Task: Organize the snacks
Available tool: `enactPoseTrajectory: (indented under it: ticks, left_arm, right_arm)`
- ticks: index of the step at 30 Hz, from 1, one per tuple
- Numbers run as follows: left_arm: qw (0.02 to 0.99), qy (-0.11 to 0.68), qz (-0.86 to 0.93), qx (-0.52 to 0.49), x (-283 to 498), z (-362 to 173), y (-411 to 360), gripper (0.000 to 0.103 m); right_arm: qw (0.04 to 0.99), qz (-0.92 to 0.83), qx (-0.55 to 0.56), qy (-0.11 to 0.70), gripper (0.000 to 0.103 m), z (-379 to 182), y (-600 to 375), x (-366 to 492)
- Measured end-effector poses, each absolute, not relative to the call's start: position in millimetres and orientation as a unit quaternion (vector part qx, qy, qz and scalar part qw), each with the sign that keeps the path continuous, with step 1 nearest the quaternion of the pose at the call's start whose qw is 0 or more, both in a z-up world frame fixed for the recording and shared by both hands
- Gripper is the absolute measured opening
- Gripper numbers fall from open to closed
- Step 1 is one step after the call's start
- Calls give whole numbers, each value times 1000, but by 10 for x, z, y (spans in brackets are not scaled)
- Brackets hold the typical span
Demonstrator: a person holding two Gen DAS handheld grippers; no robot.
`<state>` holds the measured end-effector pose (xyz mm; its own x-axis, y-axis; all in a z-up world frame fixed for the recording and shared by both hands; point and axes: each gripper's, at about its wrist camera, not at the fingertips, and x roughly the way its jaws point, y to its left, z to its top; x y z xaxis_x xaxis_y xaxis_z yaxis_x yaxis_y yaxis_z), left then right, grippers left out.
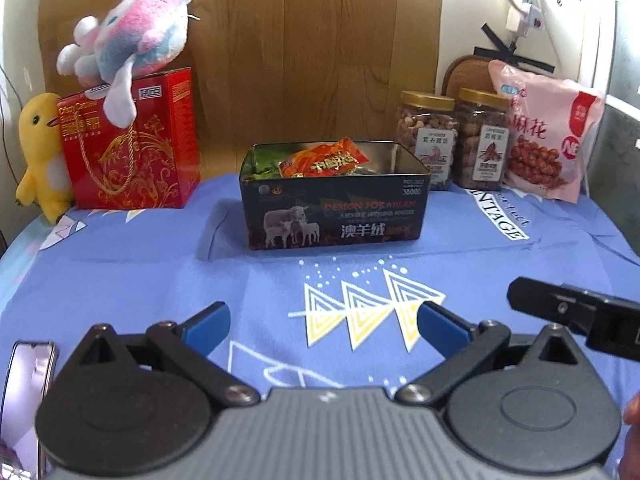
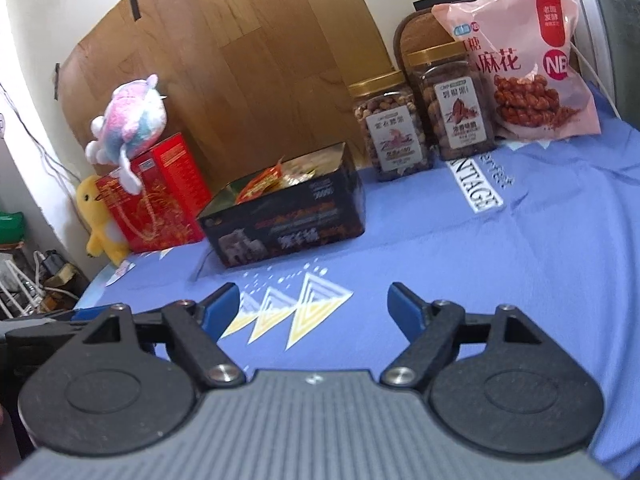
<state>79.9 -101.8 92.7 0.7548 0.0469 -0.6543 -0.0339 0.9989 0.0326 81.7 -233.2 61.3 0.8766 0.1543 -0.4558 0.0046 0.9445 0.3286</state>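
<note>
Both the left gripper (image 1: 323, 322) and the right gripper (image 2: 314, 306) hover with fingers spread wide, empty. The snack-filled tin (image 1: 334, 216) sits mid-surface, the jars (image 2: 390, 128) and the pink bag (image 2: 532, 64) behind it. Judged step: choosing the next snack; the next move requires a reach toward the jars.

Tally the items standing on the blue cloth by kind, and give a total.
Plush toys: 2, the pink one and the yellow one
Boxes: 2, the red gift box and the open tin
Nut jars: 2
Pink snack bag: 1
Total: 7
</note>
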Motion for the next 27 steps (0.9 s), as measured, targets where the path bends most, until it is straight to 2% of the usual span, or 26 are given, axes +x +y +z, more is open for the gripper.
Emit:
enactPoseTrajectory:
  ticks: [11, 27]
  left_arm:
    - [934, 353, 51, 0, 1267, 839, -954, 103]
    - [929, 363, 75, 12, 1460, 719, -836, 103]
  right_arm:
    - [956, 43, 141, 254, 87, 574, -2443, 1255]
    - [953, 43, 135, 268, 88, 453, -2412, 1452]
